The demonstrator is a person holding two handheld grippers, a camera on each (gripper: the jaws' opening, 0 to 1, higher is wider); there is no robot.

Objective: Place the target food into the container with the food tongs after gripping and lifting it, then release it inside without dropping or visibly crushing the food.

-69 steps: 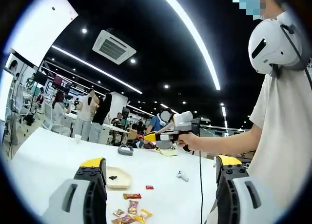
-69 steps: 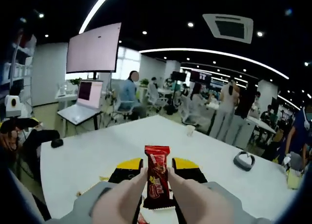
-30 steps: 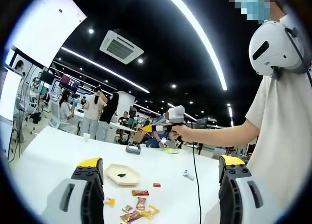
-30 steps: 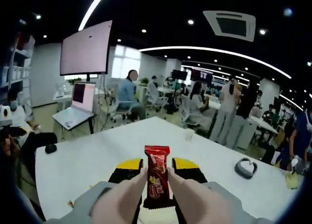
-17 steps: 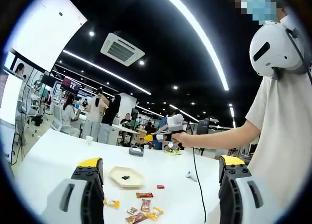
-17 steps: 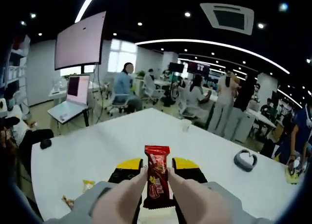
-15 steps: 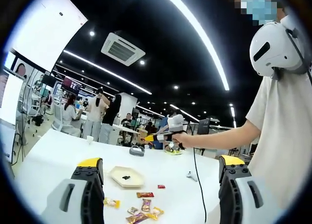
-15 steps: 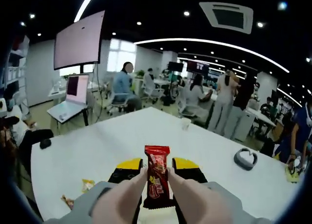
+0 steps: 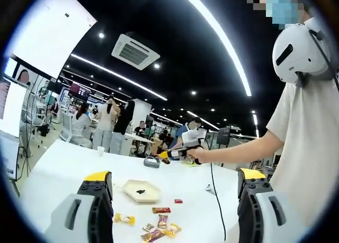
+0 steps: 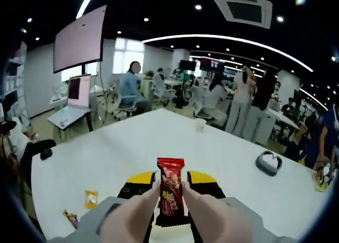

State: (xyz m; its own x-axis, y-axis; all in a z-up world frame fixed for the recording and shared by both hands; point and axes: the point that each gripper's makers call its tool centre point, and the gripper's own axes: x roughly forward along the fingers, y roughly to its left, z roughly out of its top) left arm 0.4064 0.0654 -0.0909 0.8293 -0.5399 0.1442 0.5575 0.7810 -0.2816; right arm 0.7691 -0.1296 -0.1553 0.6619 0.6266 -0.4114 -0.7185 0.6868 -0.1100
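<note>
Red snack bar (image 10: 170, 198) between tongs (image 10: 170, 200)

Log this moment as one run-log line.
right gripper: shut on red snack packet, held above table | left gripper: open, idle | tray: awaiting packet

text: none legible | red snack wrapper (image 10: 170, 198): print too blurred to read

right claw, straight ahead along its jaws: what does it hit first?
Likely bare white table. The right claw is shut on the red snack packet and points out over the open tabletop; the paper cup sits farther along, slightly right. Depth is unclear.
</note>
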